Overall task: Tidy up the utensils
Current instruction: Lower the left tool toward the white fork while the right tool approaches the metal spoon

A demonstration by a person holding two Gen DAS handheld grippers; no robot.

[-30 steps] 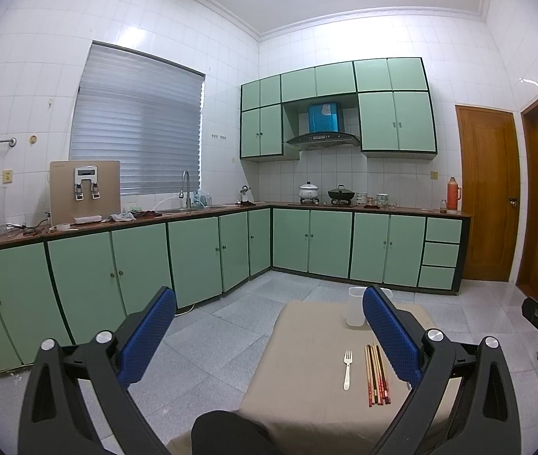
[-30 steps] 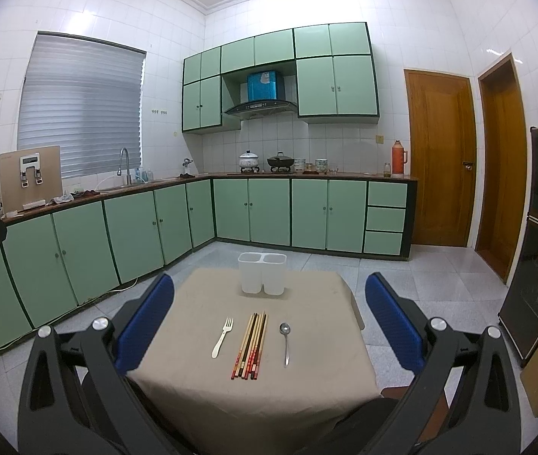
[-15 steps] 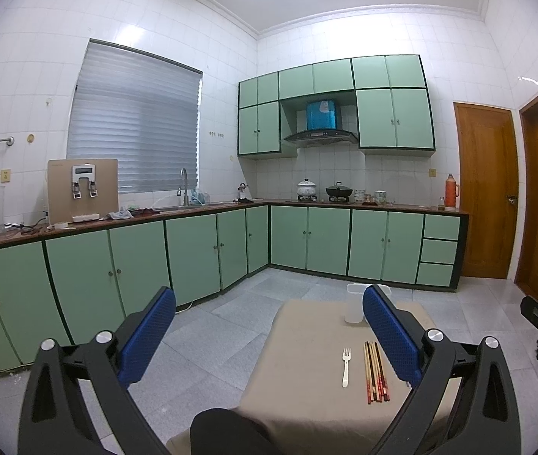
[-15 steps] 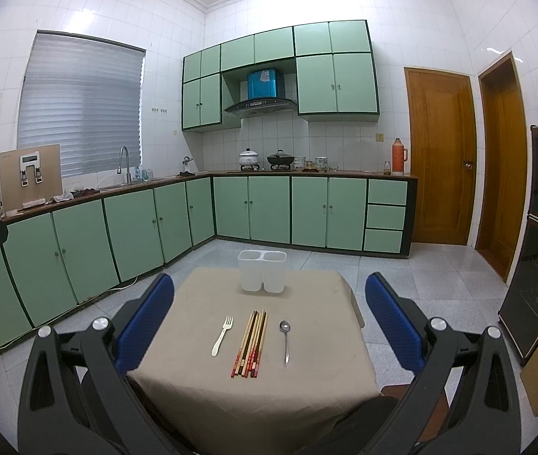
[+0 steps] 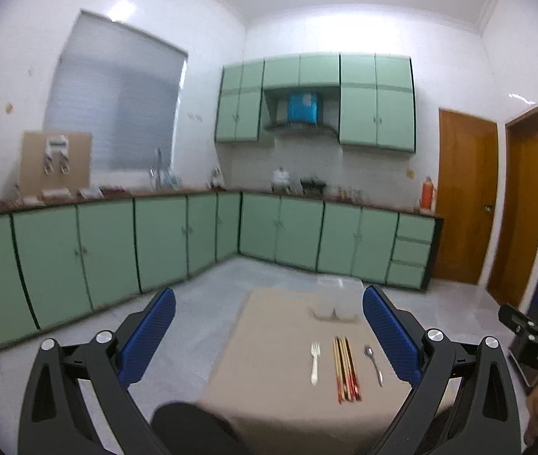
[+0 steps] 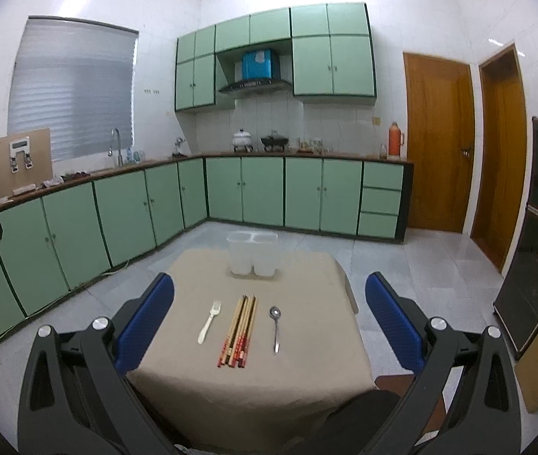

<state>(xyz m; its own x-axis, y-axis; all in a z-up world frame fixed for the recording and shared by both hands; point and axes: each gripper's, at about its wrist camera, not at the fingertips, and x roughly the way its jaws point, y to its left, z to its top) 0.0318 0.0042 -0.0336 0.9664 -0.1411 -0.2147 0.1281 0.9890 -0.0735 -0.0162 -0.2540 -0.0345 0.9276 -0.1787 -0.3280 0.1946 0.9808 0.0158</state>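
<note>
Utensils lie in a row mid-table: fork (image 6: 209, 322), chopsticks (image 6: 239, 331), spoon (image 6: 275, 327). Both grippers, left gripper (image 5: 269, 341) and right gripper (image 6: 269, 326), hover near the near edge, jaws wide, empty. Approach one piece squarely; the two-cup holder (image 6: 252, 253) waits by the far edge.

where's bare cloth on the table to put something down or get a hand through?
Bare patches on the beige-clothed table: the near strip below the utensil row, the far-left and far-right corners flanking the translucent two-cup plastic holder, and a band between holder and row. Crowded: the middle, where white plastic fork, red-tipped wooden chopsticks and metal spoon lie close together, with only narrow gaps.
</note>
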